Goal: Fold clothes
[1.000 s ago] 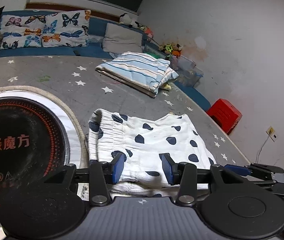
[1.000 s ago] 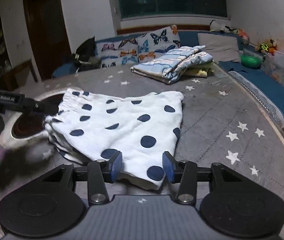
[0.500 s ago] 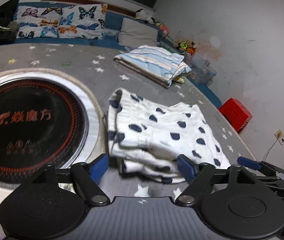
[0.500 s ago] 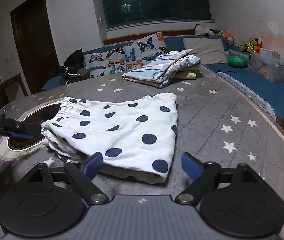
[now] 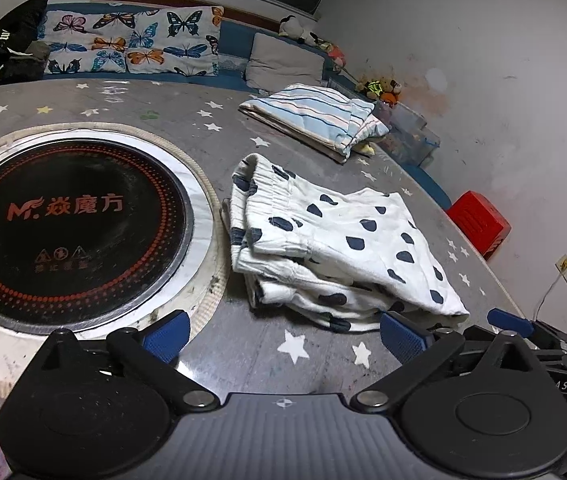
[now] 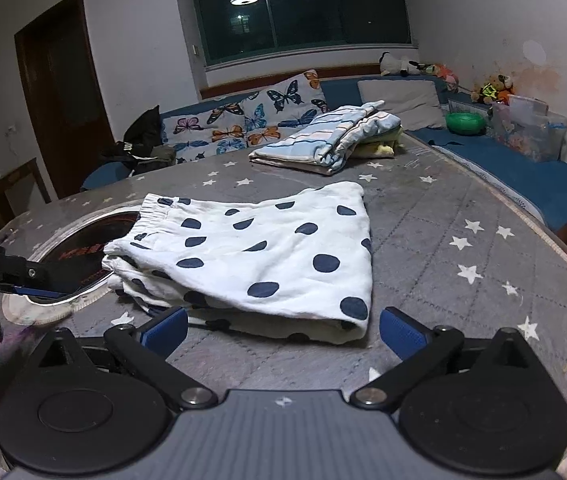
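Observation:
White shorts with dark blue dots lie folded on the grey star-patterned table; they also show in the right wrist view. My left gripper is open and empty, just short of the shorts' near edge. My right gripper is open and empty, close to the folded hem side. The right gripper's blue fingertip shows at the right of the left wrist view, and the left gripper's fingertip at the left of the right wrist view.
A round black induction cooktop is set in the table left of the shorts. A folded striped blue garment lies at the far side. A red stool stands beyond the table edge. Butterfly cushions line the bench.
Both grippers opened wide, let go of the shorts and drew back from them. The shorts now lie folded on the table.

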The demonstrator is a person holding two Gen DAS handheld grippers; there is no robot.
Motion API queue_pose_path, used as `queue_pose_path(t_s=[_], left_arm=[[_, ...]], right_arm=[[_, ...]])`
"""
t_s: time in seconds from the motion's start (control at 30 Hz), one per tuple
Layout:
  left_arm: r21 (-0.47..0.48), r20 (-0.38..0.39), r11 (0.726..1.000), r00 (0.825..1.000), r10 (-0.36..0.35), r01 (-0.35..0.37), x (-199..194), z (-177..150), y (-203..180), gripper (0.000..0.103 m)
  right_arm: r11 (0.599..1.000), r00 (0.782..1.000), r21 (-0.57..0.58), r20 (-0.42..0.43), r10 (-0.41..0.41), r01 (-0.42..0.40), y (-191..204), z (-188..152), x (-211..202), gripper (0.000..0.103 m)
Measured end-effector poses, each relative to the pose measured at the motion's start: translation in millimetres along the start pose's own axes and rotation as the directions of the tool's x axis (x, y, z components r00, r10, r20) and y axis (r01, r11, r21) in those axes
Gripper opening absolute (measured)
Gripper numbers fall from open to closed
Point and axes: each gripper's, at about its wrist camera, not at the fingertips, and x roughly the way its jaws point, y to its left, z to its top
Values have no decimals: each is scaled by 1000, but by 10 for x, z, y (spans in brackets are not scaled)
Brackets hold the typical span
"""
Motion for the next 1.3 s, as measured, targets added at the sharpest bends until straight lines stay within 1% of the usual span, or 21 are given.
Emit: queue_pose_path(t_s=[0.13,0.27,0.5,0.73,0.97,1.3], left_arm=[[6,2,1000,1000,5,-5,-54,-43,-3,103],[8,4,1000,1000,4,-4,-113,-87,-4,103],[10,8,1000,1000,3,-3,-194,-158,-18,103],[-14,3,1000,1000,-3,3,-242,-211,-17,103],[-11,-4,1000,1000,11,-11,-266,-270,-41,103],[25,2,999,999,33,-33,-305,-328,-103,103]], right_arm=[[1000,1000,4,8,-9,9,67,-12,-28,103],[999,1000,44,21,21,-22,88,-25,-68,103],[1000,1000,7,2,7,-7,236,-77,-96,103],[1000,1000,16,-1,19,-19,322,-101,-122,103],[1000,1000,3,-6,21,-21,417,-157,-133,103],[1000,1000,9,-17,9,-9,473,-199,-136,103]])
